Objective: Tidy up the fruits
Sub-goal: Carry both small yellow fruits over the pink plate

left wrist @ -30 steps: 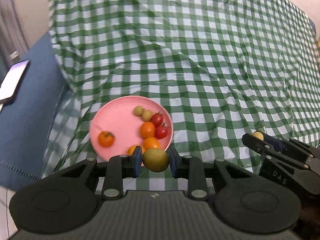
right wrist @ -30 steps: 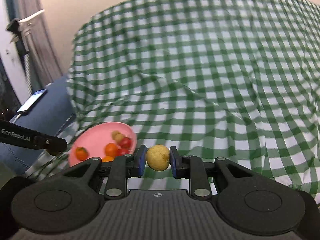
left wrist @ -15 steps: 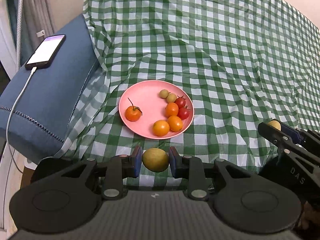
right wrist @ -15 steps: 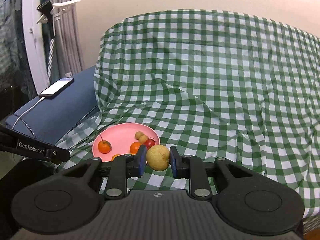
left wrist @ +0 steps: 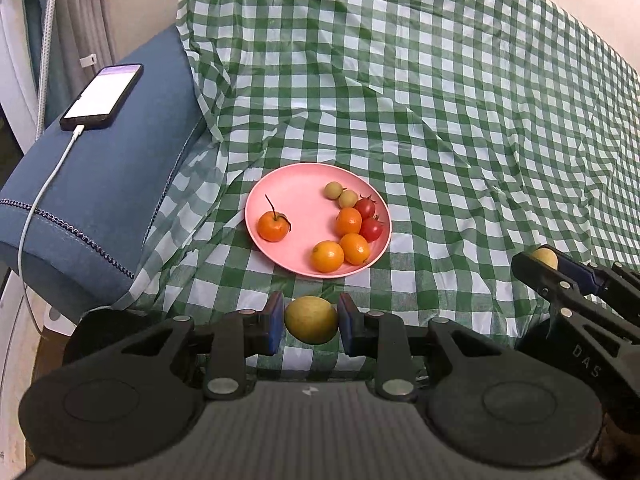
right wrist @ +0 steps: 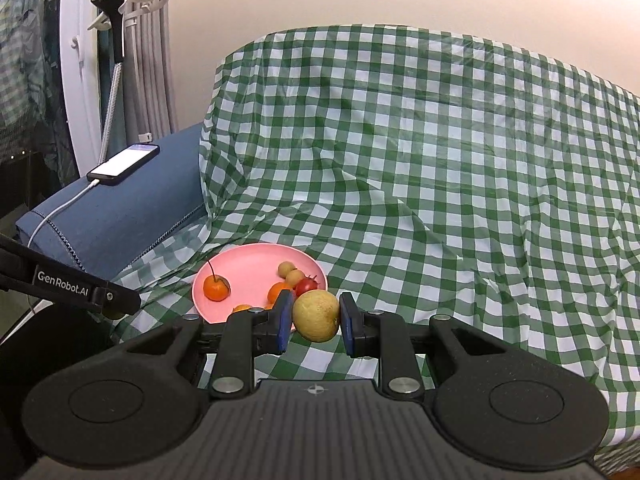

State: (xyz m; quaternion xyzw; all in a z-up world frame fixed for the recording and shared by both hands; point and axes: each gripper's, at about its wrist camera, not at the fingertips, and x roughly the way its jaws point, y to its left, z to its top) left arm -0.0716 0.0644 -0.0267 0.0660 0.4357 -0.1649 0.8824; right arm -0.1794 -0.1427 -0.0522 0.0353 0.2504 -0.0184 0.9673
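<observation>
A pink plate (left wrist: 304,184) lies on the green checked cloth and holds several small oranges, two cherry tomatoes and two small tan fruits. My left gripper (left wrist: 311,320) is shut on a yellow-green fruit (left wrist: 311,320), held above the cloth just short of the plate's near rim. My right gripper (right wrist: 316,317) is shut on a tan round fruit (right wrist: 316,317), held near the plate (right wrist: 248,268). The right gripper also shows at the right edge of the left wrist view (left wrist: 560,276).
A blue cushion (left wrist: 100,184) lies left of the plate with a phone (left wrist: 102,96) on a white cable on top. The checked cloth (left wrist: 440,120) rises up at the back. A white stand and curtains (right wrist: 116,60) are at the far left.
Both grippers have pulled back and up from the plate, each still holding its fruit. The plate now looks farther away and the cushion with the phone has come into view.
</observation>
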